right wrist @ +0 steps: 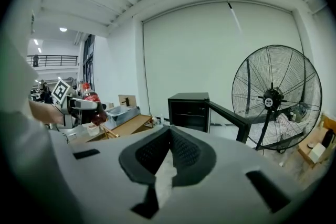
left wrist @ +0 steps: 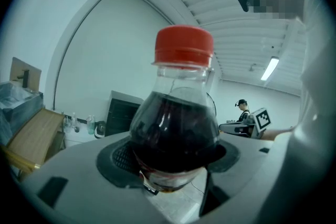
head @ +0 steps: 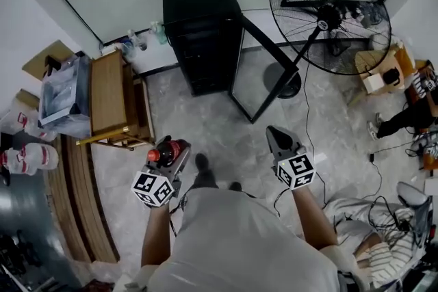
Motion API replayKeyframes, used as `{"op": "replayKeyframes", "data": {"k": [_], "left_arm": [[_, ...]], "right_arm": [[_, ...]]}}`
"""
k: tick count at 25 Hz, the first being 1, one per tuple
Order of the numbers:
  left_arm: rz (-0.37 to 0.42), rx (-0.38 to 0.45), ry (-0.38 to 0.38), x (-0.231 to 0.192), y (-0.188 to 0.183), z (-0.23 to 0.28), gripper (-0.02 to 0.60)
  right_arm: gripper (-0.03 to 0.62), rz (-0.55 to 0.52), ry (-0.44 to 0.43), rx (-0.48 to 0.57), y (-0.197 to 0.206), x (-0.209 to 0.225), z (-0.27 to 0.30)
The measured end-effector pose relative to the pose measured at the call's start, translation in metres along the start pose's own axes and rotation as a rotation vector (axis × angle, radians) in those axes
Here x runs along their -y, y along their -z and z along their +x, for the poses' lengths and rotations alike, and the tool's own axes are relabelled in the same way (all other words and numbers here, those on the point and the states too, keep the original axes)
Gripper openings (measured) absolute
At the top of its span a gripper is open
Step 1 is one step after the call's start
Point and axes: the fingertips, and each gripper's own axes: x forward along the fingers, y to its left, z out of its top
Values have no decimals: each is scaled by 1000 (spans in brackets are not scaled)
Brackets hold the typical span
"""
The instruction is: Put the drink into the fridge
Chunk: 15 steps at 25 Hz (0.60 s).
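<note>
My left claw [head: 172,152] is clamped on the clear plastic bottle of dark drink with the red screw cap [left wrist: 176,128]. The pads press the bottle's belly from both sides and it stands upright, cap on top. My right claw [head: 282,140] has nothing in it, its jaws pinched together at the tips.

Ahead, across bare pale stone floor [head: 205,123], stands the small black cabinet fridge [head: 202,31]. Its dark-framed glass door [head: 263,75] is swung wide open, so I judge no door work is left for the free claw. The big black floor fan [head: 328,14] stands just past that door.

I'd call this the carrying step, with the drink gripped and well apart from the fridge. Next I must close the gap, lower the bottle to the opening, keep clear of the door edge, set it on a shelf inside and only then let go.
</note>
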Motion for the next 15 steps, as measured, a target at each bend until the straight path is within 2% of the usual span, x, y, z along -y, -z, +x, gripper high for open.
{"op": "replayKeyframes", "data": {"k": [6, 15], "left_arm": [[15, -36, 49, -57, -21, 49, 304], [40, -92, 171, -130, -42, 106, 304]], "right_arm": [[-3, 22, 37, -31, -15, 10, 64], [-3, 53, 79, -86, -28, 8, 153]]}}
